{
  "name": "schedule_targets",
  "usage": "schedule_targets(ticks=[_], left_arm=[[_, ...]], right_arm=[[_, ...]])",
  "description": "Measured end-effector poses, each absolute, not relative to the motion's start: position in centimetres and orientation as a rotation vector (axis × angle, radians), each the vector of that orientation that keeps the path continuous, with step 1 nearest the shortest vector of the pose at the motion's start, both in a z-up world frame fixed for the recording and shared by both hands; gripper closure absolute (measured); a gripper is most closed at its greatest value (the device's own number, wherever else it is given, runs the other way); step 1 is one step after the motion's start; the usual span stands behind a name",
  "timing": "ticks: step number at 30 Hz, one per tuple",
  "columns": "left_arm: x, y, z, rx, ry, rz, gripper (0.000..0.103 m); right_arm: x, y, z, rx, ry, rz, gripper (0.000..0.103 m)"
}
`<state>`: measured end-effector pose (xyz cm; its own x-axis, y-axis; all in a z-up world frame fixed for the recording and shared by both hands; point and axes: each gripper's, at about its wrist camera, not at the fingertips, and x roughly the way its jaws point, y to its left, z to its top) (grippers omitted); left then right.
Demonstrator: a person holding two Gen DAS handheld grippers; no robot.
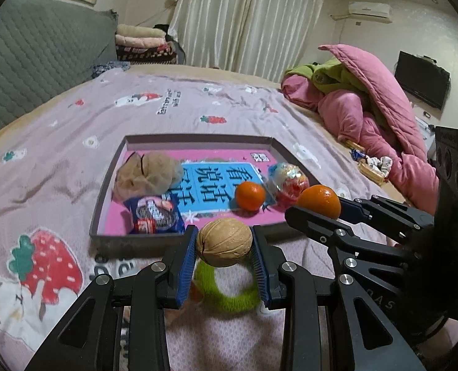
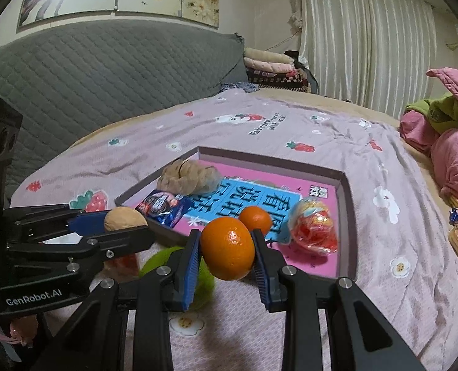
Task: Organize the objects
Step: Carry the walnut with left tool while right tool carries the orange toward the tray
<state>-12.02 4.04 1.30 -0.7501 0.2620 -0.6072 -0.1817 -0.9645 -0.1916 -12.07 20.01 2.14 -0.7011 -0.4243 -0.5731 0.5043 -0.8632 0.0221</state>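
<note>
Over the strawberry-print bedspread (image 1: 59, 160), just short of the shallow box (image 2: 346, 185) that already holds one small orange (image 1: 250, 195), both claws carry round things. Either could roll from its pads if a wrist tips, or knock the near rim. Clenched on a mandarin (image 2: 228, 249), the right gripper (image 2: 227, 256) is narrowly parted; the left gripper (image 1: 226, 247) likewise pinches a walnut (image 1: 225, 242).
</note>
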Motion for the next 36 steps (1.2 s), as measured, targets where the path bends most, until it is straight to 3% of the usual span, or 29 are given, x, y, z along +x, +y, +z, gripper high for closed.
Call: schedule_targets(ticks=[36], left_arm=[[-16.5, 3.5, 4.6, -0.832, -0.113, 2.774, 0.068]], right_arm=[[-13.8, 22.2, 6.0, 0.573, 0.114, -2.647, 0.071]])
